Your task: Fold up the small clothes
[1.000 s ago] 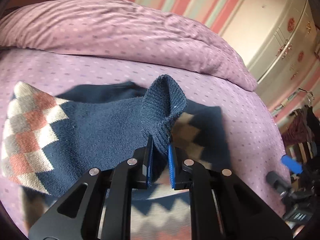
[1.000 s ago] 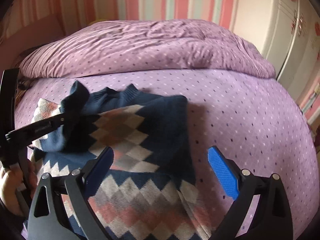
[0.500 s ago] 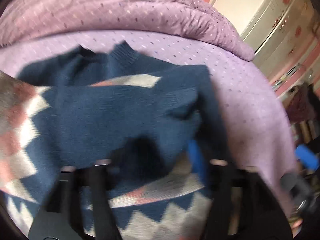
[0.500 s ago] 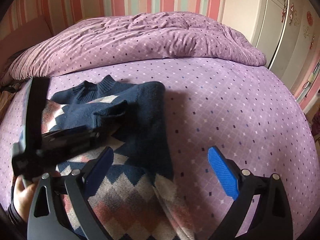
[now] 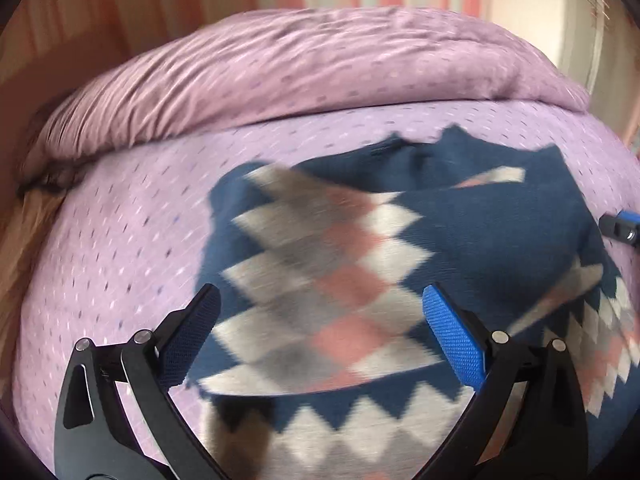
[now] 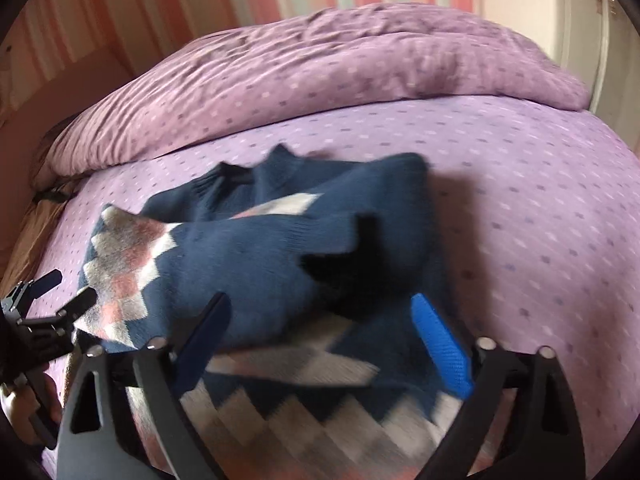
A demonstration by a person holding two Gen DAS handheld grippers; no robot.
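Left wrist — left tool (image 5: 320, 336) released sleeve (image 5: 332, 280).

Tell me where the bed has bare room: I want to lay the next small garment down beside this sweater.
Bare sheet lies right of the sweater, up to the rolled duvet. A narrower bare patch lies left of it, by the open left gripper. The middle is crowded: the sweater fills it, under the open right gripper.
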